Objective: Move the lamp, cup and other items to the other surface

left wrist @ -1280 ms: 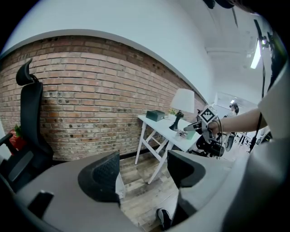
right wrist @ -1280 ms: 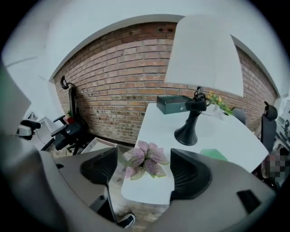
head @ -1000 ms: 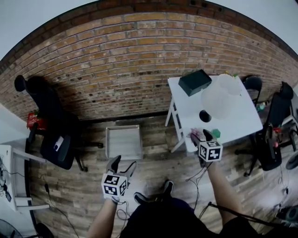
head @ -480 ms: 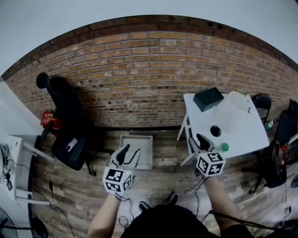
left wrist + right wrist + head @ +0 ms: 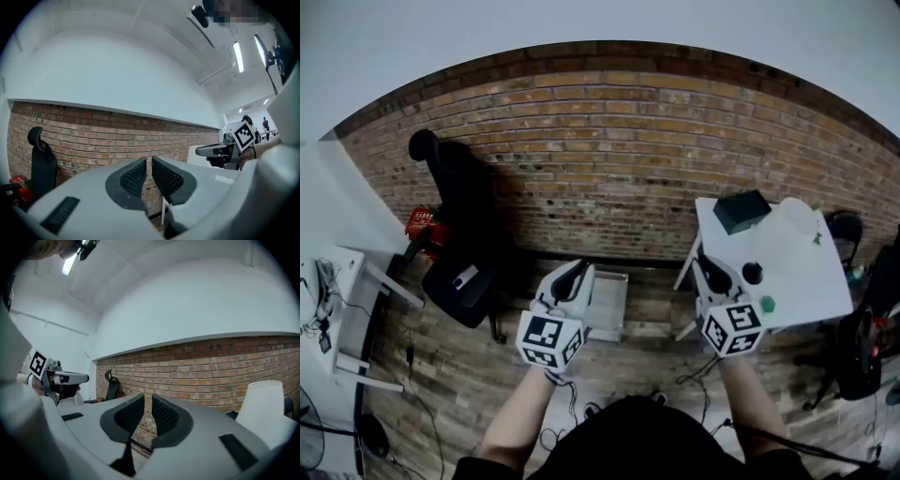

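On the white table [image 5: 811,281] at the right stand a white lamp [image 5: 795,221], a dark box [image 5: 742,210], a black cup [image 5: 752,273] and a small green item [image 5: 767,304]. My right gripper [image 5: 707,266] hovers at that table's left edge, short of the cup. Its jaws are closing, almost together, with nothing between them [image 5: 148,399]. The lamp [image 5: 262,404] shows white at the right in the right gripper view. My left gripper [image 5: 578,272] is held over the floor above a grey tray [image 5: 611,302]. Its jaws are also closing on nothing [image 5: 149,161].
A brick wall [image 5: 609,150] runs behind everything. A black office chair [image 5: 459,253] stands at the left, with a red item [image 5: 422,223] beside it. Another white table [image 5: 333,309] is at the far left. More chairs [image 5: 862,347] stand by the right table. Cables lie on the wooden floor.
Both grippers have risen and swung forward, and both sets of jaws have gone from wide open to nearly together. The head view has tilted up, so the table sits further right.
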### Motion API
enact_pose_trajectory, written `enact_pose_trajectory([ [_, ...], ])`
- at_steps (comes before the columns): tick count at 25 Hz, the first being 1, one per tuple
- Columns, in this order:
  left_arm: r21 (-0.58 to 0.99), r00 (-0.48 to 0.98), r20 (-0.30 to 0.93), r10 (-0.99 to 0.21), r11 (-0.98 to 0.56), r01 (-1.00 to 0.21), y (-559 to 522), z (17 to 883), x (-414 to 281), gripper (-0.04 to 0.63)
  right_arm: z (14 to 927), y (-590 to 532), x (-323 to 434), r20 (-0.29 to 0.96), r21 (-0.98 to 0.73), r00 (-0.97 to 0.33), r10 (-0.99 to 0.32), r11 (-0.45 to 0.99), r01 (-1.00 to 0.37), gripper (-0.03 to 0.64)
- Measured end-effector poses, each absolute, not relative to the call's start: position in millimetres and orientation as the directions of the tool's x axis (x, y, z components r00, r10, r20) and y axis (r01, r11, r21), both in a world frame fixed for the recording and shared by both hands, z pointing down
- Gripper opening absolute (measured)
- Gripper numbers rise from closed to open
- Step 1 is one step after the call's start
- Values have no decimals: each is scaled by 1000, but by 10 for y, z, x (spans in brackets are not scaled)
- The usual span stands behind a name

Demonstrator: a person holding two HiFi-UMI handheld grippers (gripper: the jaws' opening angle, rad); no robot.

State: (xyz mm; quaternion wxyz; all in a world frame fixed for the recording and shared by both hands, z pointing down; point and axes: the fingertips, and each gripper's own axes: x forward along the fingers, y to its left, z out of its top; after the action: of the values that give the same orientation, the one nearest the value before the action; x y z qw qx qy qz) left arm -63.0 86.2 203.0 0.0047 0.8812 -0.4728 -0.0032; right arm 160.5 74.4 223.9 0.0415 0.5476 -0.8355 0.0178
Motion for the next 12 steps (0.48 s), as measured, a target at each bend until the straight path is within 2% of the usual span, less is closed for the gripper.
enact_pose_trajectory([
  [6,-36,539,-28,-842,-538,-842,971,1939,-740,24,1979,876,1320,22,70,-428,-904,428,-901,9],
  [12,-36,549,-46,-834,-548,-836,1030,1935,-724,8,1866,940,1224,-32,107,-445,-895,440,-892,6],
])
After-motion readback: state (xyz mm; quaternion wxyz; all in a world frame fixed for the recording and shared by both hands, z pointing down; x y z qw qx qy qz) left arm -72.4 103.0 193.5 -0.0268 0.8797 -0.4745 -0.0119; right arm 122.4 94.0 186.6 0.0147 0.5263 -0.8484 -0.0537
